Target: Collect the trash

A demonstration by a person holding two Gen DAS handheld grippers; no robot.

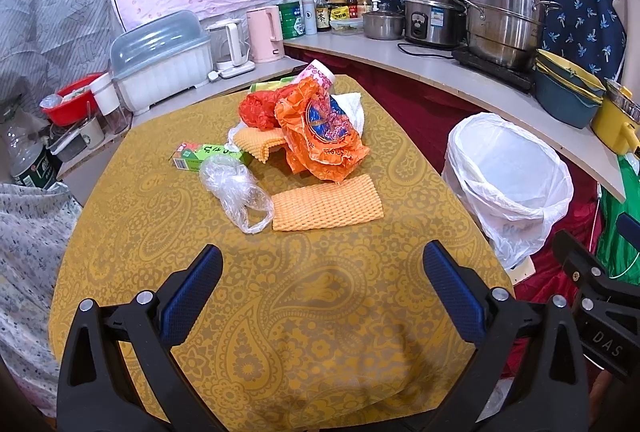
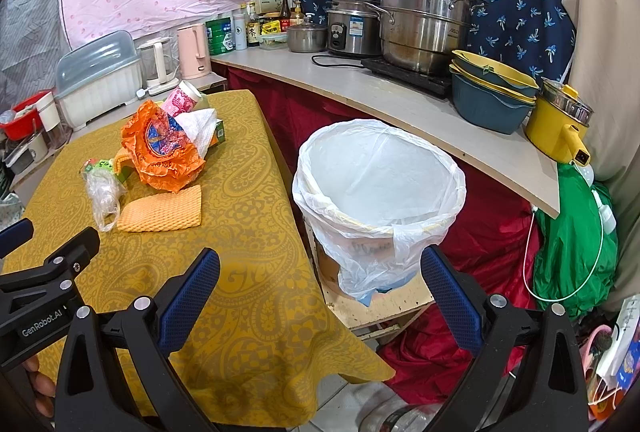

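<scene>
Only right wrist shows green bag (image 2: 576,244).

Black plastic gripper (image 1: 322,274) frames, blue textured pads (image 1: 452,292), silver screws

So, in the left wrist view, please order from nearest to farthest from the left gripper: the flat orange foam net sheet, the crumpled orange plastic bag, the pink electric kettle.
From the left gripper:
1. Flat orange foam net sheet, on the table just ahead.
2. Crumpled orange plastic bag, behind it in the pile.
3. Pink electric kettle, on the counter, back left.
</scene>
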